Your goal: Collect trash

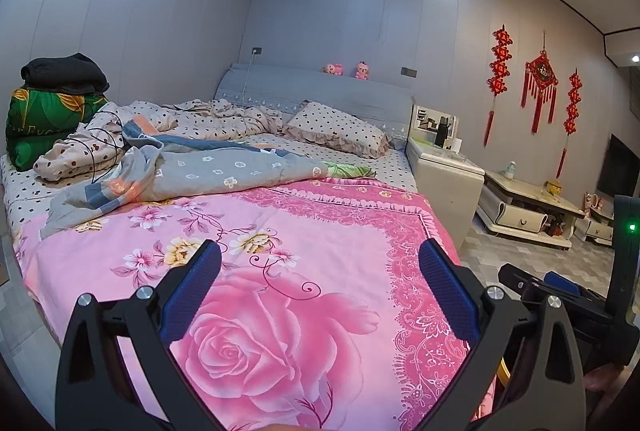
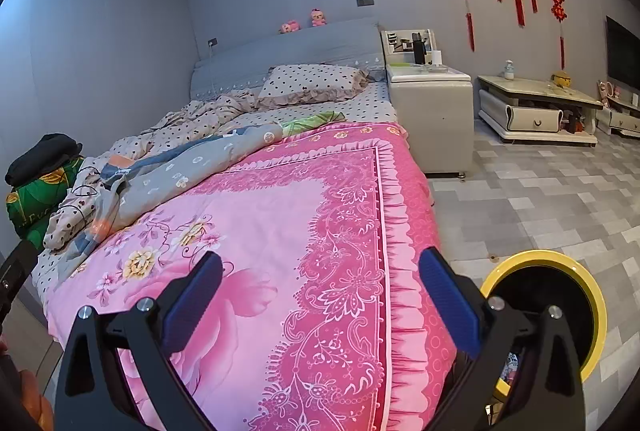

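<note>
**Trash bin waits at the bed's foot, both grippers empty**

Yellow-rimmed round trash bin with a black liner [image 2: 560, 263] stands on the grey tiled floor [image 2: 540, 191] just beside the bed's near corner, something colourful lying inside. Left gripper [image 1: 320, 271] and right gripper [image 2: 322, 273] hover wide apart, holding nothing, over the pink rose-print quilt [image 1: 320, 231]. No loose trash shows; scanning the rumpled grey floral blanket [image 1: 208, 175] and beige nightstand [image 2: 430, 91] beyond seems wise before reaching.
</note>
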Available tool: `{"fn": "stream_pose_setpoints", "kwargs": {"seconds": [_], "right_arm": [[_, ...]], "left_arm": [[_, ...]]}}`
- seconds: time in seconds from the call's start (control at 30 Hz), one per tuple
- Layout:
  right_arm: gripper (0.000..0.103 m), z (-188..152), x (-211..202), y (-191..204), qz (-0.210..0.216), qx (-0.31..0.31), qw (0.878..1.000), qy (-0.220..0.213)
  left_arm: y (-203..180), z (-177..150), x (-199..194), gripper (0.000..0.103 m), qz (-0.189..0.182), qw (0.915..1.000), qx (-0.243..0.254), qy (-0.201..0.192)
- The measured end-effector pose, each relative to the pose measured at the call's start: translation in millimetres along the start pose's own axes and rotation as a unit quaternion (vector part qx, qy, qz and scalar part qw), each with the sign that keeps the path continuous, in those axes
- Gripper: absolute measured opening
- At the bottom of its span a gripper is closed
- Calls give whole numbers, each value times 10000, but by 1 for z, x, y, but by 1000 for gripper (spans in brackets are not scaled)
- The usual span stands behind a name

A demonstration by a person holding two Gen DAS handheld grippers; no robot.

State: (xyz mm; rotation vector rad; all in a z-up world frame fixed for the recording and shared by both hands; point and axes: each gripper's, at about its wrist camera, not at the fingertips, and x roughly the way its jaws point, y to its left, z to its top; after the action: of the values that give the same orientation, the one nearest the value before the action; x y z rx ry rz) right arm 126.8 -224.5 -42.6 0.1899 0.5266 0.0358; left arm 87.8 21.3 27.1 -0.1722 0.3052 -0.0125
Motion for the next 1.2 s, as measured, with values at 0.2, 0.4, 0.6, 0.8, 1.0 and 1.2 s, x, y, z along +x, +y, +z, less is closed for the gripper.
{"fn": "stream_pose_setpoints", "kwargs": {"seconds": [0.2, 0.4, 0.6, 0.8, 1.0, 1.2], "right_arm": [[95, 0, 0, -1, -28, 15, 10000, -2], [95, 1, 0, -3, -49, 39, 10000, 20], [95, 1, 1, -3, -51, 48, 10000, 30], [95, 1, 2, -4, -56, 58, 10000, 43], [95, 0, 4, -4, -71, 74, 9999, 56], [95, -3, 7, -2, -92, 104, 9999, 87]], "left_arm": [[0, 1, 1, 95, -16, 10000, 16, 33], [0, 0, 4, 95, -37, 10000, 29, 46], [0, -1, 5, 95, -36, 10000, 39, 46], [0, -1, 6, 95, -52, 10000, 34, 57], [0, -1, 7, 95, -64, 9999, 32, 75], [0, -2, 8, 95, -67, 9999, 29, 77]]}}
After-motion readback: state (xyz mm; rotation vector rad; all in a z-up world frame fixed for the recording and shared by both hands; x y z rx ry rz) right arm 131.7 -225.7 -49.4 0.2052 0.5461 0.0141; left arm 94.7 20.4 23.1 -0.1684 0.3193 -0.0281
